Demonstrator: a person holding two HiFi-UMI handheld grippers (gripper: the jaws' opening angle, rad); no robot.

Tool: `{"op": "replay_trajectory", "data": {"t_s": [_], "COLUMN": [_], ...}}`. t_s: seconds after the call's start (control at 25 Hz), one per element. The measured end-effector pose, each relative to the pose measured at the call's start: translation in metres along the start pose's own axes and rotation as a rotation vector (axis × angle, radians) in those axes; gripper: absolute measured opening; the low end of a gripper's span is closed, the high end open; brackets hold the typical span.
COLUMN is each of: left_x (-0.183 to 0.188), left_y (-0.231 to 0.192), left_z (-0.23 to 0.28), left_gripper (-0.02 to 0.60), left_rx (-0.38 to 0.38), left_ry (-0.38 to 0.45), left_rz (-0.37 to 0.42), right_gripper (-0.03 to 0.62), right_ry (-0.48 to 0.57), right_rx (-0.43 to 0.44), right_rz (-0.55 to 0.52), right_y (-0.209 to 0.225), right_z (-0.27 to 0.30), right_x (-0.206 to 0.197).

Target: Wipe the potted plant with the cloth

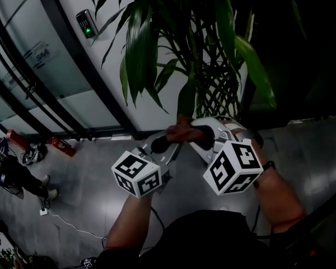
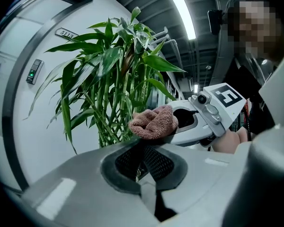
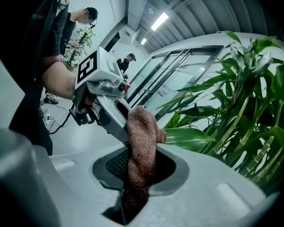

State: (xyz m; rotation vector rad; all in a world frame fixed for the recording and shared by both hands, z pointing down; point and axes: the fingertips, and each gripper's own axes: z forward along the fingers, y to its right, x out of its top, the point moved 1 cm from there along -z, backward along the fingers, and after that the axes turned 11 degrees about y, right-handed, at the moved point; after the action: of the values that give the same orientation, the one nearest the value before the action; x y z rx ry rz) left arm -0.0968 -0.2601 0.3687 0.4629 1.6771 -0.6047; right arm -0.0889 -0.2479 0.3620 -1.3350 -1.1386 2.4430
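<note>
At mid-frame, under the potted plant [image 1: 204, 49], the right gripper [image 3: 140, 167] grips the brown cloth [image 3: 142, 134] between its fingers. The left gripper [image 2: 144, 149], fingers clenched together, sits just beside it.

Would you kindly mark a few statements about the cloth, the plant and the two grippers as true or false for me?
1. The pinkish-brown terry cloth is clamped between the jaws of the right gripper. True.
2. The tall long-leaved potted plant has withered brown leaves. False: its leaves are green.
3. The cloth lies on the grey floor. False: it is held up in front of the plant.
4. A small wall keypad shows a green light. True.
5. The left gripper is far from the cloth. False: its tips are right at the cloth.
</note>
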Motion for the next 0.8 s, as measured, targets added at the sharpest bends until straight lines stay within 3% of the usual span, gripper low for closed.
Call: {"op": "replay_trajectory", "data": {"t_s": [0.2, 0.4, 0.56, 0.64, 0.8], "left_x": [0.0, 0.003, 0.004, 0.004, 0.005], "left_y": [-0.001, -0.001, 0.001, 0.001, 0.0], "left_z": [0.001, 0.0, 0.0, 0.0, 0.0], "left_gripper": [0.018, 0.018, 0.018, 0.018, 0.018], "left_rx": [0.001, 0.005, 0.007, 0.01, 0.016], "left_ry": [0.009, 0.015, 0.017, 0.018, 0.018], "left_rz": [-0.009, -0.019, -0.018, -0.017, -0.015], "right_gripper": [0.063, 0.063, 0.063, 0.063, 0.063], "right_ry": [0.049, 0.169, 0.167, 0.161, 0.152], "right_rx": [-0.042, -0.308, -0.489, -0.515, -0.465], "right_rz": [0.028, 0.065, 0.082, 0.103, 0.113], "right_y": [0.008, 0.063, 0.11, 0.126, 0.129], "right_z": [-0.003, -0.021, -0.022, -0.019, -0.008], "right_x": [0.003, 0.019, 0.001, -0.008, -0.011]}}
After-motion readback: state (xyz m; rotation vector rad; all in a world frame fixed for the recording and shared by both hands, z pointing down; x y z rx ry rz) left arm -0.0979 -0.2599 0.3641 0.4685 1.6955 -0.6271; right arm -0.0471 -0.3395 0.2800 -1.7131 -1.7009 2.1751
